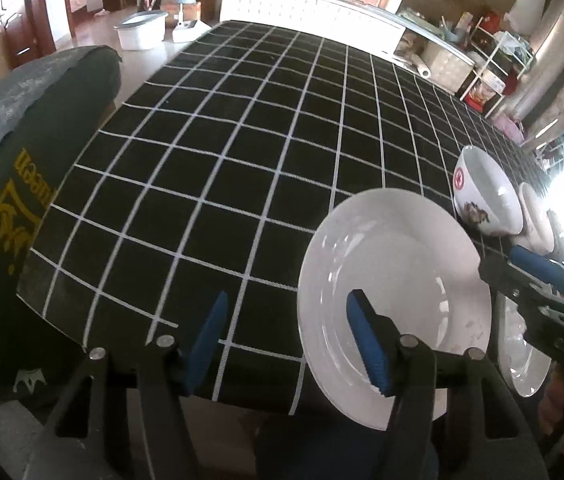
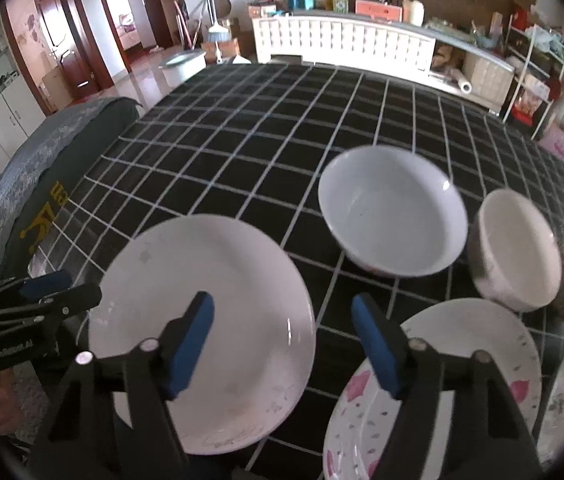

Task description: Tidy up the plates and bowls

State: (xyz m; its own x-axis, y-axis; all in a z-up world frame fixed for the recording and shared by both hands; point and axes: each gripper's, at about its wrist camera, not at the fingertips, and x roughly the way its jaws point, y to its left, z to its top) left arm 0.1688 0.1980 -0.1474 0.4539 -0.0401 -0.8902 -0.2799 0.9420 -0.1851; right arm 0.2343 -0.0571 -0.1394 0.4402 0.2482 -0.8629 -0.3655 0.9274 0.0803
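Left gripper tipped steeply down over the counter's near edge; jaws apart, nothing between them, right finger above the white plate's rim. Right gripper pitched down likewise, jaws apart and empty, straddling the gap between the white plate and the pink-patterned plate. Bowls sit behind, toward the right edge.
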